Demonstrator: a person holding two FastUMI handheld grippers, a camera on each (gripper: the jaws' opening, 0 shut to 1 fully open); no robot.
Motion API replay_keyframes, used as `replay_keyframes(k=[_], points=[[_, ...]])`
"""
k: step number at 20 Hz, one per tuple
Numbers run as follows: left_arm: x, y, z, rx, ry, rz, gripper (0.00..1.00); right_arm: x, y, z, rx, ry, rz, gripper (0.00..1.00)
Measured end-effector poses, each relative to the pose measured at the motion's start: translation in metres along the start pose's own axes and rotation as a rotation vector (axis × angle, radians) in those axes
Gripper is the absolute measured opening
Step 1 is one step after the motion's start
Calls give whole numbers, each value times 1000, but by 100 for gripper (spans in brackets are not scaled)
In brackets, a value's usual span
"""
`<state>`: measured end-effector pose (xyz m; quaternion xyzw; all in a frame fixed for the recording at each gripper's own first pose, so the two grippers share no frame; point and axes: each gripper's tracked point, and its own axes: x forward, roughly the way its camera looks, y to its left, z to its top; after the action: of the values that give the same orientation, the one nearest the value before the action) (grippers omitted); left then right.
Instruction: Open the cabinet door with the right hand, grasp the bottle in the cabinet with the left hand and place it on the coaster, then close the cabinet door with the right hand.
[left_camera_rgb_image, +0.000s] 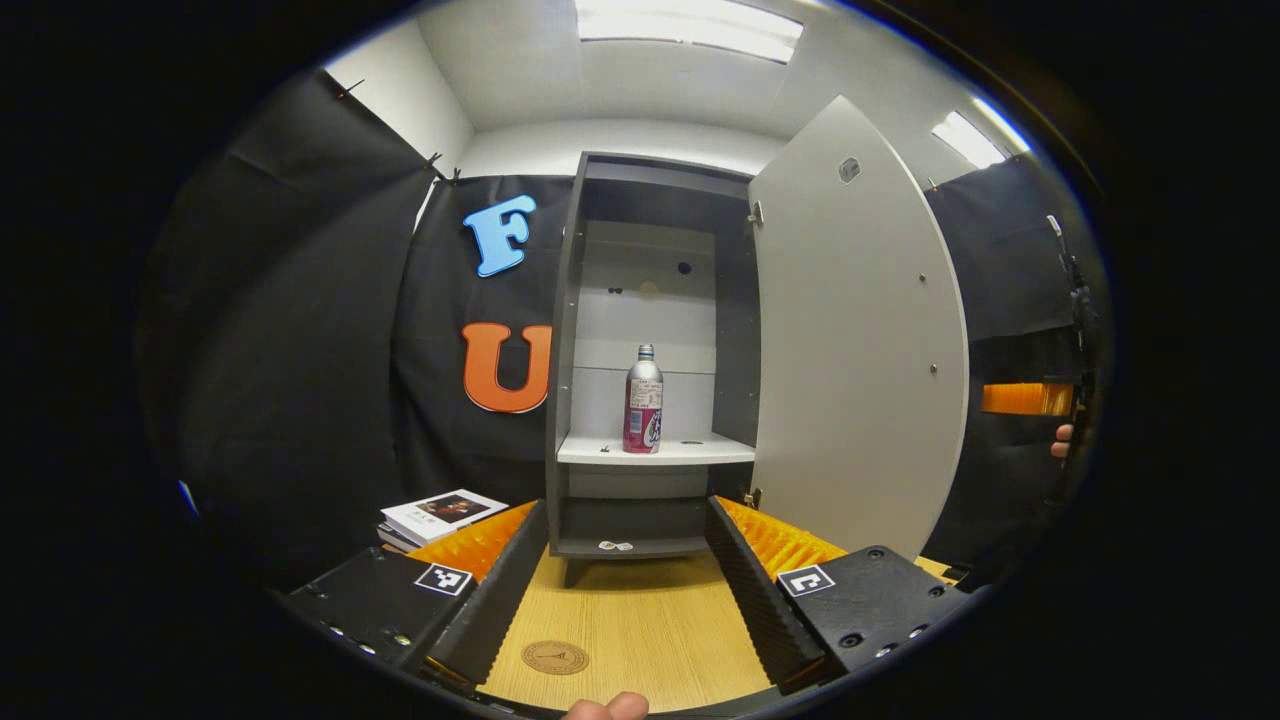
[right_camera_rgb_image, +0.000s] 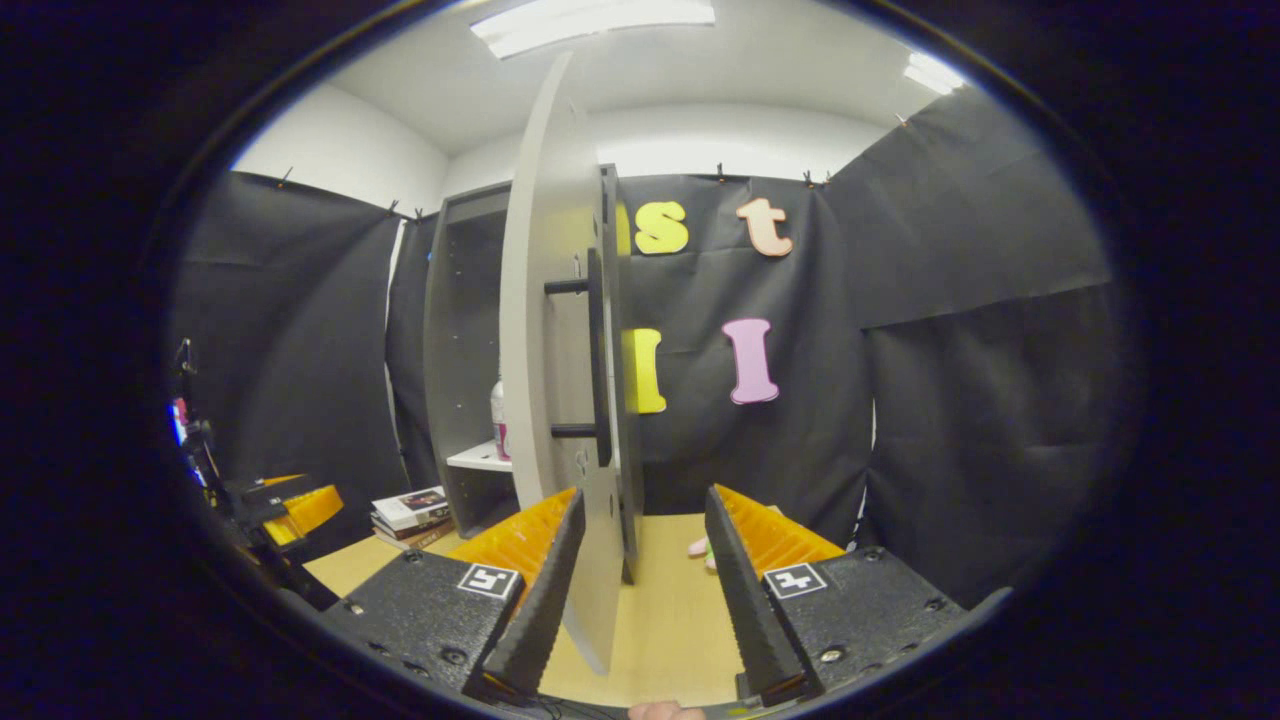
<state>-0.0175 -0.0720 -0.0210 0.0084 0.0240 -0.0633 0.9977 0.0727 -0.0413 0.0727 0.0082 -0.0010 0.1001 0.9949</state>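
The grey cabinet (left_camera_rgb_image: 566, 330) stands open, its door (left_camera_rgb_image: 860, 340) swung out to the right. A silver bottle with a pink label (left_camera_rgb_image: 643, 400) stands upright on the white middle shelf. My left gripper (left_camera_rgb_image: 626, 515) is open, low over the wooden table and facing the cabinet, well short of the bottle. A round brown coaster (left_camera_rgb_image: 555, 657) lies on the table between its fingers. In the right gripper view the door (right_camera_rgb_image: 555, 380) is edge-on with its black bar handle (right_camera_rgb_image: 598, 360). My right gripper (right_camera_rgb_image: 643, 500) is open, the door's lower edge between its fingers.
A stack of books (left_camera_rgb_image: 440, 515) lies on the table left of the cabinet. Black cloth walls close in the booth. A small pink object (right_camera_rgb_image: 698, 547) lies on the table past the door. The other gripper (left_camera_rgb_image: 1030, 398), with a hand on it, is at the far right.
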Motion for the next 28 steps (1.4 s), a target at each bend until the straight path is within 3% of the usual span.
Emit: replay_keyframes(k=[6, 12, 20, 28], points=[[66, -21, 46, -8, -69, -88, 95, 7, 2, 3, 20, -16, 7, 77], [186, -27, 78, -49, -89, -146, 95, 1, -10, 7, 77, -33, -23, 77], [325, -9, 43, -89, -38, -83, 95, -9, -30, 14, 72, -39, -98, 77], [386, -8, 15, -58, 8, -50, 95, -9, -39, 9, 85, -19, -141, 77]])
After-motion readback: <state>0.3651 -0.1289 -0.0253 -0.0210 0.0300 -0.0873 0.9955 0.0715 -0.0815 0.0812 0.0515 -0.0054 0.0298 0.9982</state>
